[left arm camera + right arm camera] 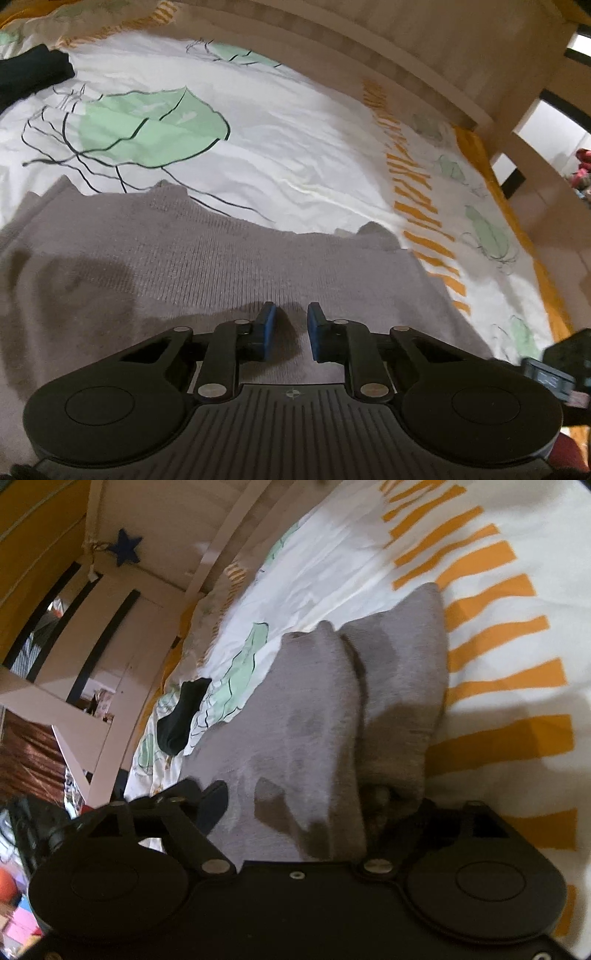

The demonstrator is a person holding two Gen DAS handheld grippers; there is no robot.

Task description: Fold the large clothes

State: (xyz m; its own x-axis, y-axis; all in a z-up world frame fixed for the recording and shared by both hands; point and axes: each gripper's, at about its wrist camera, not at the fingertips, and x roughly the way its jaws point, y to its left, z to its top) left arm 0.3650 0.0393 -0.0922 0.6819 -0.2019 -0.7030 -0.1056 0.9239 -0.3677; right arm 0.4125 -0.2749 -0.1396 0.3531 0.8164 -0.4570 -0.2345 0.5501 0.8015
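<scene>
A grey knitted sweater [207,258] lies spread on the bed. My left gripper [291,325] hovers just over its near part with its blue pads apart and nothing between them. In the right wrist view the sweater [306,716] fills the middle, with a folded-over part [402,672] on the right. My right gripper [295,805] has its jaws spread wide over the sweater's near edge; the left finger [214,801] shows, and the right finger is hidden under bunched grey fabric.
The bed cover [295,140] is white with green leaves and orange stripes. A black garment [29,74] lies at the far left; it also shows in the right wrist view [181,712]. A white wooden bed frame [406,74] runs along the far side.
</scene>
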